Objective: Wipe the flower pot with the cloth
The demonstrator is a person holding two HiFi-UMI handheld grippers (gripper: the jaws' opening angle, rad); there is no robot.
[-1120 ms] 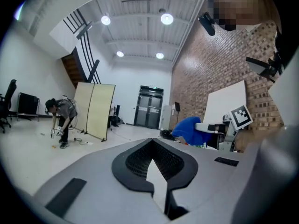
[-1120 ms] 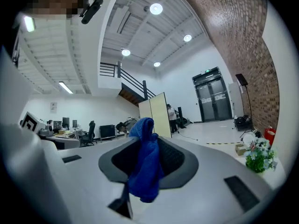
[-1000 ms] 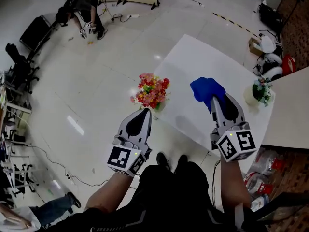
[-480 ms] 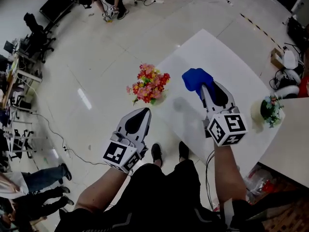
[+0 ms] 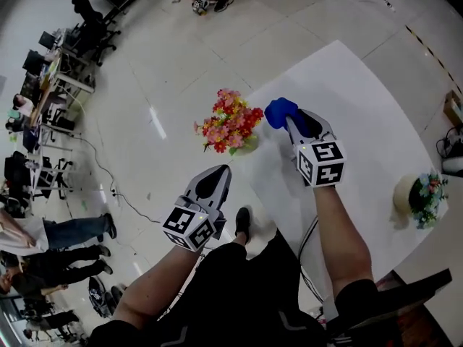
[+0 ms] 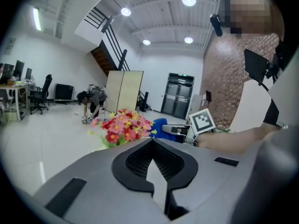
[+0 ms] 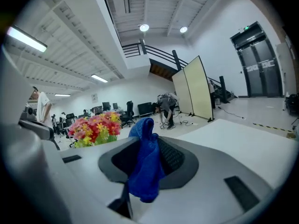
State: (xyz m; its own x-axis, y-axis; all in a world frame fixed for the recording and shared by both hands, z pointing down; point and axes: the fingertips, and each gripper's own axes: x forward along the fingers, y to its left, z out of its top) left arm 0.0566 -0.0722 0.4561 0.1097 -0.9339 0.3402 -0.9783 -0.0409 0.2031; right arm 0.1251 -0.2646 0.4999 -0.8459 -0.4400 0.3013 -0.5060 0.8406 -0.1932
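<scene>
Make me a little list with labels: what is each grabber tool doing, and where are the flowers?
right gripper: jaws shut on the blue fuzzy cloth
left gripper: jaws together, holding nothing
flower pot of red, pink and yellow flowers: at the corner of the white table, just left of the cloth

Deep, plain blue on the cloth. Red, pink, orange and yellow in the flowers, with green leaves below; pale, faintly green on the flower pot. Light grey with black inner pads on the left gripper and the right gripper, black-and-white square markers on their cubes. Plain white across the tabletop. Glossy off-white on the floor. At the tabletop's right edge, a cream pot with pink and green.
</scene>
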